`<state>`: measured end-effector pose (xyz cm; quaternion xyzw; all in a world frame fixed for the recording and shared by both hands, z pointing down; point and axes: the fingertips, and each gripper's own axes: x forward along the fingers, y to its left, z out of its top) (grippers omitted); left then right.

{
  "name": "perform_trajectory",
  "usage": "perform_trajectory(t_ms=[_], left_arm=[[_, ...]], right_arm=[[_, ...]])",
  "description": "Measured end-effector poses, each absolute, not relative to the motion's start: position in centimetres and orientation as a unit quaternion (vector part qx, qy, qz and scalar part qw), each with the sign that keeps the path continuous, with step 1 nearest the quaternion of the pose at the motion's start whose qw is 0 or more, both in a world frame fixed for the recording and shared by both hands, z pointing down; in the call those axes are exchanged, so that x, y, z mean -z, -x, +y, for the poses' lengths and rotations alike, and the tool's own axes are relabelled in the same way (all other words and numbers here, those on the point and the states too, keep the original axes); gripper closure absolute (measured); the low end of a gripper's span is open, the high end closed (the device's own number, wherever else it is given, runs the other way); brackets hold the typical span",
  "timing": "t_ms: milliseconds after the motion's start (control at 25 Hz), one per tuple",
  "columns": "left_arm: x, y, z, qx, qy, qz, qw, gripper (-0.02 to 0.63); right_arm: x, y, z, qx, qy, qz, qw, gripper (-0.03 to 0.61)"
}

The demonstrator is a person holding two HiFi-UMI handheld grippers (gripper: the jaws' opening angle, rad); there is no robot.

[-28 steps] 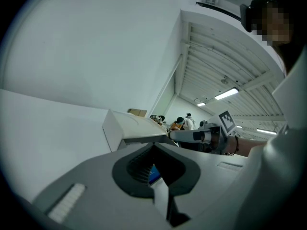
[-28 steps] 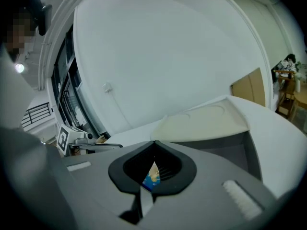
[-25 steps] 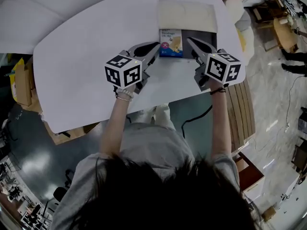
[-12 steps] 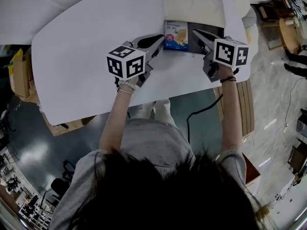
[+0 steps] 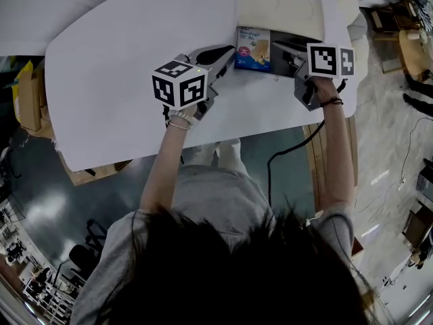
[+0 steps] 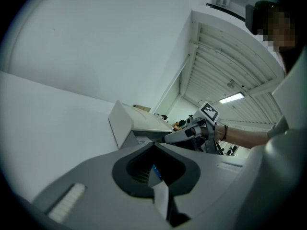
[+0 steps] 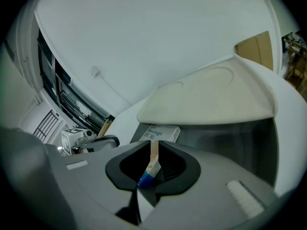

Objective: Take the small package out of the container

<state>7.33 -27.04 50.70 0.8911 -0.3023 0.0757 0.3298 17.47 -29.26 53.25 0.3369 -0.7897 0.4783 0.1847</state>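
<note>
The small package (image 5: 253, 46), a flat blue bandage box, sits at the left end of the grey container (image 5: 301, 45), whose beige lid (image 5: 277, 7) stands open behind it. My left gripper (image 5: 230, 51) meets the package's left edge. In the left gripper view a thin white and blue edge (image 6: 154, 171) is pinched between the jaws. My right gripper (image 5: 279, 46) reaches in from the right. Its jaws are opening, and the package's blue and tan edge (image 7: 149, 166) stands between them without being pressed. The printed face (image 7: 162, 132) lies beyond, under the lid (image 7: 211, 99).
The container stands near the far right corner of the white table (image 5: 115, 80). Cardboard boxes (image 5: 30, 107) sit on the floor at the left. A slatted wooden bench (image 5: 338, 161) and a black cable (image 5: 284, 160) lie below the table's right edge.
My right gripper has moved forward to the package's right edge and its jaws have parted. The left gripper and the package have kept their place at the container.
</note>
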Motion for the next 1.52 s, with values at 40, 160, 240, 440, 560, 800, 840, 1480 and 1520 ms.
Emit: perform_trajectory(t_ms=[40,160,240,440,560,800,840,1480,1520], left_arm=[[-50.7,-7.4,-27.0,-0.076,-0.891,-0.301,0.331,0.623],[-50.8,-7.4,-27.0,-0.078,-0.89,-0.302,0.333,0.623],[-50.9,-7.4,-27.1,-0.077,-0.889,-0.303,0.333,0.623],[-51.1,-7.5,-27.0,-0.078,-0.888,-0.301,0.34,0.623],[-51.2,-7.6,-27.0,-0.077,-0.886,-0.301,0.343,0.623],[-51.5,-7.5,-27.1,-0.078,-0.883,-0.302,0.35,0.623],[-51.6,-7.5,-27.1,-0.078,-0.883,-0.302,0.351,0.623],[-51.9,-7.1,-27.0,-0.077,-0.88,-0.306,0.356,0.623],[-51.9,-7.2,-27.0,-0.078,-0.88,-0.305,0.356,0.623]], right_arm=[[-53.3,-17.4,-29.2,-0.485,-0.331,-0.788,0.186,0.512],[-53.5,-17.2,-29.3,-0.512,-0.32,-0.775,0.183,0.491],[-53.6,-17.0,-29.4,-0.534,-0.31,-0.766,0.18,0.471],[-54.5,-16.6,-29.0,-0.572,-0.279,-0.746,0.197,0.434],[-54.9,-16.1,-28.6,-0.587,-0.256,-0.737,0.215,0.407],[-55.8,-15.6,-28.0,-0.61,-0.218,-0.723,0.24,0.382],[-55.8,-15.5,-27.9,-0.614,-0.213,-0.72,0.242,0.38],[-56.6,-15.0,-27.2,-0.669,-0.16,-0.686,0.237,0.412],[-56.6,-15.0,-27.2,-0.671,-0.159,-0.685,0.235,0.416]])
